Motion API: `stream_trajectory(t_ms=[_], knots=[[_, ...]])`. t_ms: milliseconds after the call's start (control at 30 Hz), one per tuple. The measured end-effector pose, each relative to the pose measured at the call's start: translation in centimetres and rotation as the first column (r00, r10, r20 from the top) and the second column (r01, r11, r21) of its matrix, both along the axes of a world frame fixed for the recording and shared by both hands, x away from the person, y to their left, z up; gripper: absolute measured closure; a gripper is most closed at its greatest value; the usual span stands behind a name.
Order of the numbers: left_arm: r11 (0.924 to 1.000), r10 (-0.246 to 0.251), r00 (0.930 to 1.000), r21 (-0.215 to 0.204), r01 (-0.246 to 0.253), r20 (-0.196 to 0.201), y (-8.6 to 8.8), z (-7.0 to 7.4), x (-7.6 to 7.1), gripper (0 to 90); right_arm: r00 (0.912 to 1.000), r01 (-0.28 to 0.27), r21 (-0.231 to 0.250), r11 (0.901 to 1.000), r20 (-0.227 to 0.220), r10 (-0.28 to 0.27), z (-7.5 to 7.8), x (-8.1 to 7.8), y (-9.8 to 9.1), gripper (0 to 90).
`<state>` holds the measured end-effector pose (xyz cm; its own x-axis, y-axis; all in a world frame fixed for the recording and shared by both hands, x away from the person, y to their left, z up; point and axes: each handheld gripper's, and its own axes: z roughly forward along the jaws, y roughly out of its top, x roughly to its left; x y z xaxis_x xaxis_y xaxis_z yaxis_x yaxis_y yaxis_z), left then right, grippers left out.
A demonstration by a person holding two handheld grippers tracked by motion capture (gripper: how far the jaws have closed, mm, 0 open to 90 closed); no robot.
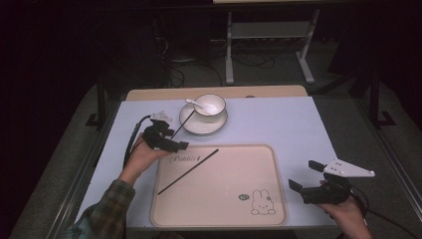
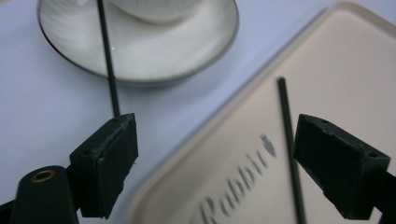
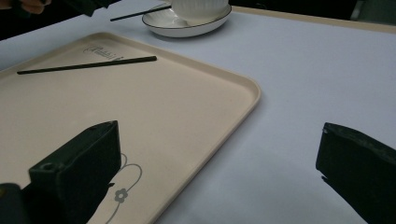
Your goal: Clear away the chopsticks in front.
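Thin black chopstick [image 1: 175, 130] leans on the glossy white round plate [image 1: 203, 127], upper centre, just beyond the left gripper [image 1: 171, 142], whose jaws gape empty. Second chopstick [image 1: 188, 171] lies diagonal on the smooth beige tray [image 1: 271, 199]; right gripper [image 1: 304, 175] spread, lower right.

Word on tray [image 1: 278, 189]: "Rabbit" in grey script with a small heart after it, at the tray's far left corner.
Small round mark on tray: near right, beside a rabbit drawing [image 1: 262, 202]; too small to read.
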<state>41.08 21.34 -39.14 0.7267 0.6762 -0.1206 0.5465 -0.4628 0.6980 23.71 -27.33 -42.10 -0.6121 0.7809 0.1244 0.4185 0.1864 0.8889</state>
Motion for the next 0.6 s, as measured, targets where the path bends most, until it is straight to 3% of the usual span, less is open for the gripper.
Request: stream_trajectory(t_ms=[133,300,367,500,600], knots=[[0.9996,0.022,0.9996,0.018,-0.023,0.020,-0.6,0.0,2.4,20.8,1.0000,-0.002,0.000,1.0000,0.001,0.002,0.0,0.0,0.0,0.0],[0.9960,0.083,0.9951,0.027,-0.085,0.054,-1.3,-0.5,4.8,41.7,1.0000,-0.006,0.001,1.0000,-0.001,0.006,0.0,0.0,0.0,0.0],[0.9924,0.105,0.9924,0.058,-0.109,0.065,-1.6,-0.9,5.9,49.6,1.0000,-0.008,0.003,1.0000,-0.001,0.008,0.0,0.0,0.0,0.0],[0.9877,0.144,0.9871,0.052,-0.148,0.071,-2.0,-1.6,7.2,62.0,0.9999,-0.010,0.005,0.9999,-0.003,0.010,-0.1,0.1,-0.1,0.0],[0.9827,0.166,0.9835,0.071,-0.171,0.073,-2.3,-2.4,8.0,67.7,0.9999,-0.011,0.007,0.9999,-0.004,0.011,-0.1,0.1,-0.1,0.0]])
